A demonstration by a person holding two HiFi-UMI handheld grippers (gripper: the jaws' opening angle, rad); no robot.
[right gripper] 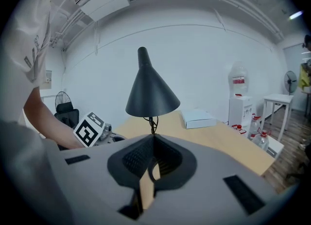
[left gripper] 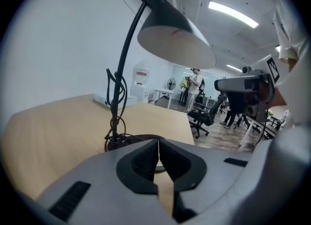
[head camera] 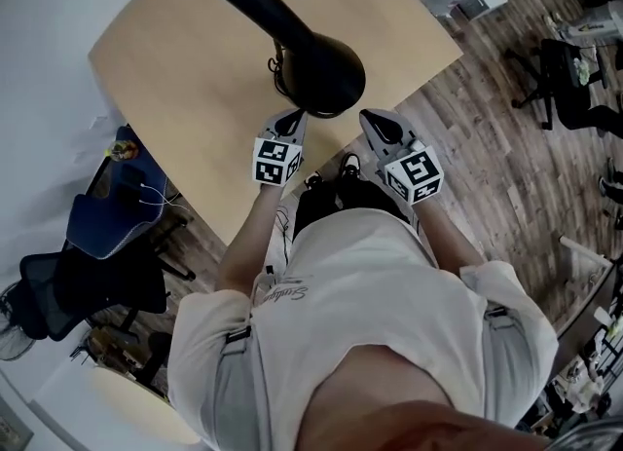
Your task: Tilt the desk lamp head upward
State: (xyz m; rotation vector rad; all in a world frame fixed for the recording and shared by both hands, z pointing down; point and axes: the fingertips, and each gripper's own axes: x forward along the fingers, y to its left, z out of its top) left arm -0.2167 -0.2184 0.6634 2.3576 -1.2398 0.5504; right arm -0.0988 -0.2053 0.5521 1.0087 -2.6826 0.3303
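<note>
Seen from the head view, a person in a white shirt holds the left gripper [head camera: 289,124] and the right gripper [head camera: 383,130] over the near edge of a wooden desk [head camera: 175,79]. Both are close to the black desk lamp [head camera: 321,71] standing on it. In the left gripper view, the jaws are pressed together on nothing. The lamp head [left gripper: 170,34] hangs above them, facing down, apart from the gripper. In the right gripper view, the jaws are also together and empty. The lamp stands ahead, with a white box [right gripper: 197,118] on the desk beyond it.
</note>
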